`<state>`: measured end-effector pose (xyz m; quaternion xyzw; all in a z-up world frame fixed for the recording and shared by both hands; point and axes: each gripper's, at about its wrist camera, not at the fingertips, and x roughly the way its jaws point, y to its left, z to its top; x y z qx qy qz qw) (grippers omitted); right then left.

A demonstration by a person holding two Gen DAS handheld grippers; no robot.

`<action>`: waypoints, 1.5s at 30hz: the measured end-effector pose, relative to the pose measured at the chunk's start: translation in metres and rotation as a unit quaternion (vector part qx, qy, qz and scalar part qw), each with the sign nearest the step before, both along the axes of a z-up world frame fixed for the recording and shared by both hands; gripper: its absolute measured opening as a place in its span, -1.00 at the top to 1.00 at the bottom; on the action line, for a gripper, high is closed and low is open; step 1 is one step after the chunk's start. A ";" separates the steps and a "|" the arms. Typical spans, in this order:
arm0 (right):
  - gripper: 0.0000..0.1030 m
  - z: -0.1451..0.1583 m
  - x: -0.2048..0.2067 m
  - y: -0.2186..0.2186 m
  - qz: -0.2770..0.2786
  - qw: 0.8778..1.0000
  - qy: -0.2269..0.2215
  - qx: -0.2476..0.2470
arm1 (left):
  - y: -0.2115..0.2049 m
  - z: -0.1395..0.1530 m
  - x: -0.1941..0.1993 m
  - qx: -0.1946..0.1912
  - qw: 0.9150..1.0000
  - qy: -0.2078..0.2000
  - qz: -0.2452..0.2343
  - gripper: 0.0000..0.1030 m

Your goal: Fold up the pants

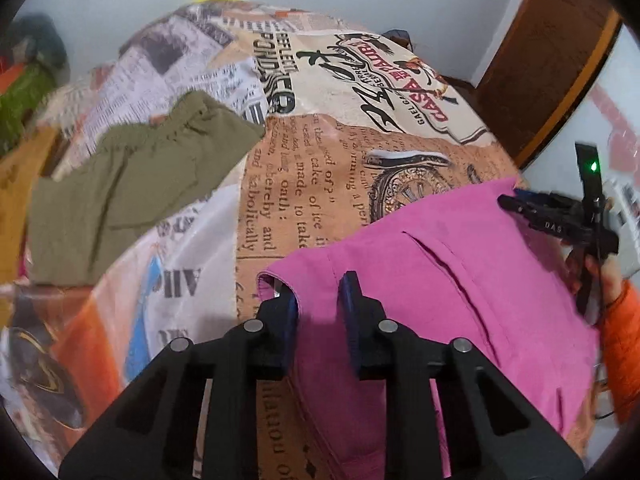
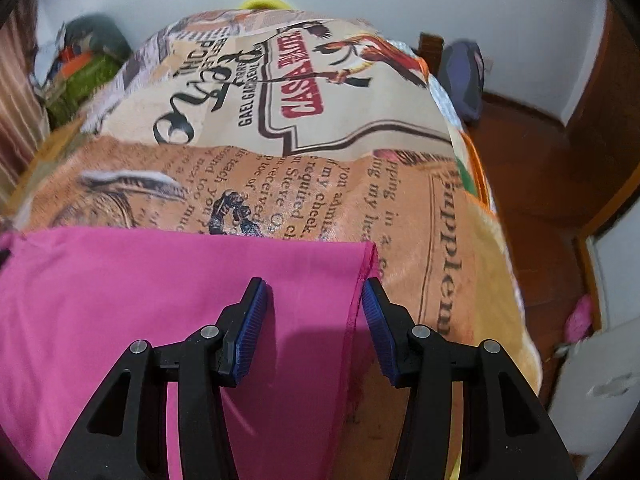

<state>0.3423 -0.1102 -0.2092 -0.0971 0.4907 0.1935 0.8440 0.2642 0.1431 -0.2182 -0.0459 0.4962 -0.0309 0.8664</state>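
Observation:
Pink pants (image 1: 460, 272) lie flat on a table covered by a newspaper-print cloth (image 1: 312, 184). My left gripper (image 1: 318, 296) is open, its two blue pads astride the pants' left corner. In the right wrist view the pink pants (image 2: 160, 304) fill the lower left. My right gripper (image 2: 316, 300) is open wide, astride the pants' right edge near the corner. The right gripper also shows in the left wrist view (image 1: 520, 204), at the pants' far right corner, held by a hand in an orange sleeve.
Olive-green folded pants (image 1: 132, 188) lie at the table's left side, with mustard cloth (image 1: 16, 200) beyond them. A pile of clothes (image 2: 84, 72) sits at the back left. A wooden door (image 1: 552, 52) and red floor (image 2: 532, 184) lie right of the table.

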 end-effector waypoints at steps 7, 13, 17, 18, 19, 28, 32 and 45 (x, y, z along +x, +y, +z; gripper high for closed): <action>0.18 -0.001 0.000 -0.004 -0.003 1.000 -0.003 -0.006 | 0.013 -0.008 -0.008 0.042 0.999 0.009 0.015 0.82; 0.27 -0.002 0.006 0.000 -0.023 1.000 0.002 -0.014 | 0.018 -0.011 -0.009 0.027 0.999 0.009 0.030 0.71; 0.26 0.002 0.008 0.005 -0.024 0.999 0.007 -0.031 | 0.015 -0.007 -0.011 0.040 0.998 0.014 0.040 0.68; 0.26 0.005 0.008 0.006 -0.025 0.999 0.010 -0.034 | 0.014 -0.003 -0.011 0.043 0.998 0.014 0.042 0.68; 0.26 0.008 0.008 0.007 -0.025 0.999 0.013 -0.033 | 0.014 0.002 -0.012 0.044 0.998 0.012 0.043 0.68; 0.20 0.063 -0.026 0.032 0.033 0.998 -0.027 0.040 | -0.002 0.056 -0.008 -0.003 0.999 -0.047 0.017 0.66; 0.17 0.060 -0.033 0.059 0.066 0.996 -0.013 0.061 | -0.018 0.038 0.010 -0.010 1.000 -0.020 0.004 0.66; 0.15 0.014 -0.052 0.065 0.084 0.989 0.085 0.083 | -0.024 0.004 -0.012 -0.003 1.000 0.008 -0.019 0.56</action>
